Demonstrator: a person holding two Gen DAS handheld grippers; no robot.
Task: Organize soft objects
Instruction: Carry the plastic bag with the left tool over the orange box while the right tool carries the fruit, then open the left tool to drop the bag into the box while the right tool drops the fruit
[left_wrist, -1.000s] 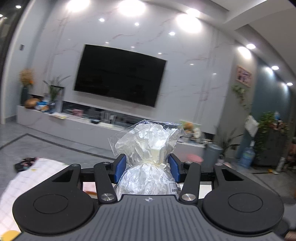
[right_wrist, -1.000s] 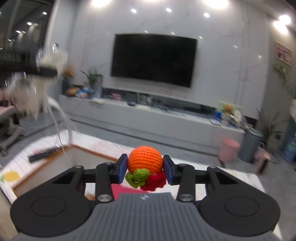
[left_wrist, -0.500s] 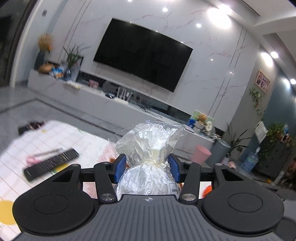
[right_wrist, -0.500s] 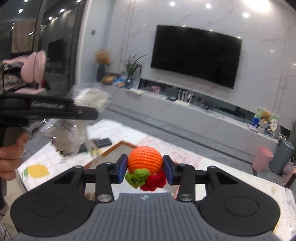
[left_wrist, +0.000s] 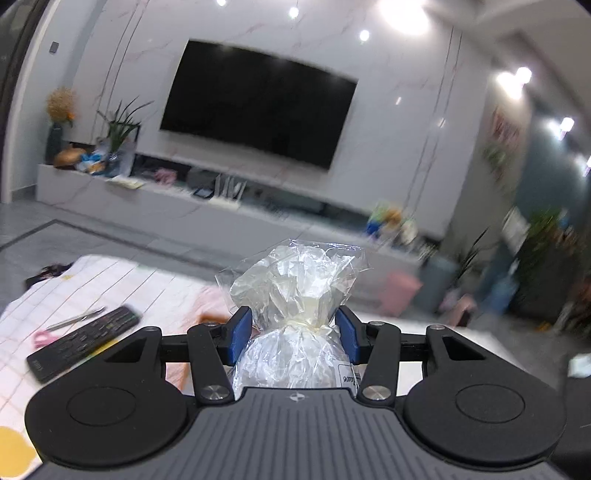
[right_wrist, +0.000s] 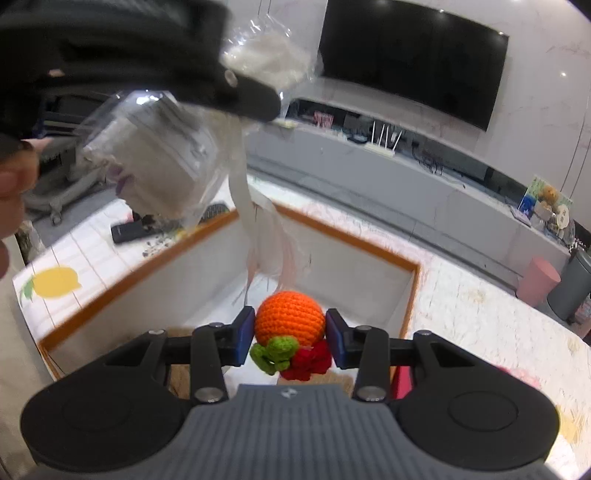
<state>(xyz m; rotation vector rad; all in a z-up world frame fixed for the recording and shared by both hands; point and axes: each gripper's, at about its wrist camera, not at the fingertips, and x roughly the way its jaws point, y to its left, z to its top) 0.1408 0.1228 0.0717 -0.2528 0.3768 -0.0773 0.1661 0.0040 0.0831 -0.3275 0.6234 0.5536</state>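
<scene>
— Crocheted orange (right_wrist: 290, 316), with a green leaf and red bit under it: where is it?
— Clamped between the blue pads of the right gripper (right_wrist: 290, 334), above the white box (right_wrist: 325, 236) with the brown rim. Through a gap by the gripper something pink shows; I cannot tell what it is.
— And the other hand?
— The left gripper (left_wrist: 295, 338) is clenched on the neck of a clear plastic bag (left_wrist: 295, 291) holding something white. From the right camera that bag hangs up and to the left, with a hand (right_wrist: 14, 181) at the frame's edge.
— What lies beyond?
— A remote control (left_wrist: 83, 338) and a pen (left_wrist: 75, 318) on the checked tablecloth (left_wrist: 110, 284); farther off, a pink bin (right_wrist: 537, 281), the long low cabinet (left_wrist: 184, 208) and the dark television (left_wrist: 258, 103) on the wall.
</scene>
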